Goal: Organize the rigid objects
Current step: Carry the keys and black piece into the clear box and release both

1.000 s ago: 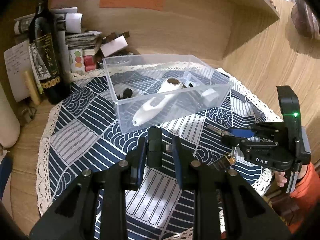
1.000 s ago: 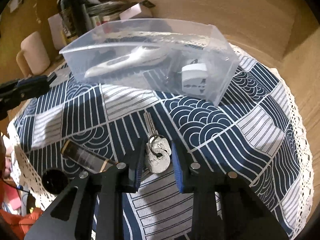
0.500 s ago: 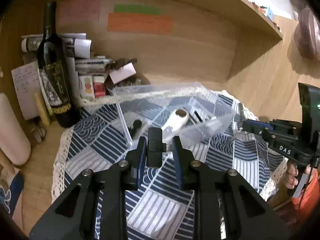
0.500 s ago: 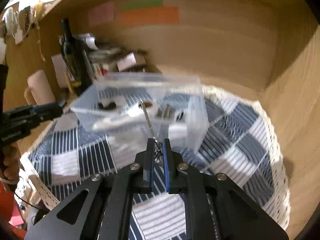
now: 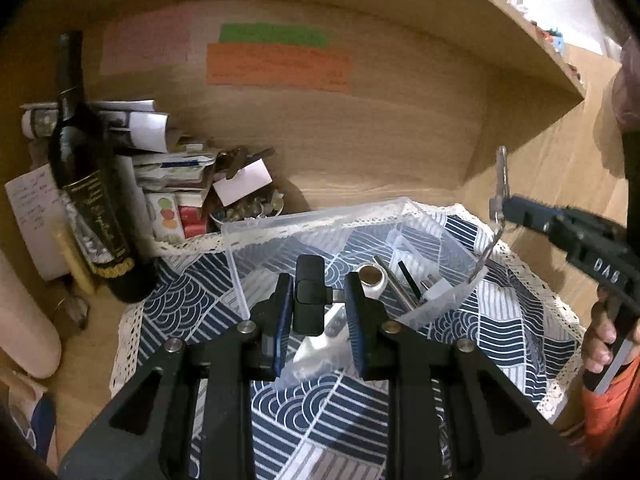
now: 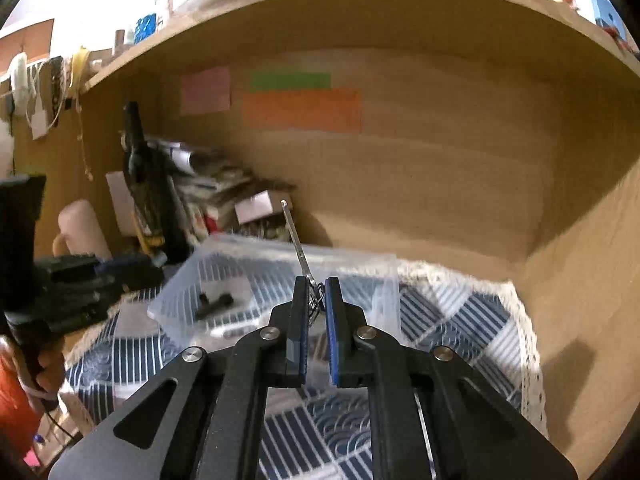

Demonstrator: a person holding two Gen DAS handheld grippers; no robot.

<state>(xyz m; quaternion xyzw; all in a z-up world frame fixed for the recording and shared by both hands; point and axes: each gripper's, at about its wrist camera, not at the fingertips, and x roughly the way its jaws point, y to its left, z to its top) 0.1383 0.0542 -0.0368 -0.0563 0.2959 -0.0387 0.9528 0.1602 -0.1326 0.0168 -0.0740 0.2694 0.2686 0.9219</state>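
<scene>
Above the bin [image 5: 320, 216] now: 1 s ago we had both grippers down at the cloth [image 6: 460, 320], the right one just straddling the key, the left already on the mic; since then both have lifted, so pickup's done and the drop into the bin is likely next. Left gripper [image 5: 316, 304] pinches the black mic [image 5: 310, 292], long axis upright, over the bin's near end. Right gripper [image 6: 316, 300] is pressed tight on the key ring, key [image 6: 296, 240] pointing up and a bit left, blade approx vertical, w/ the bin right behind it.
</scene>
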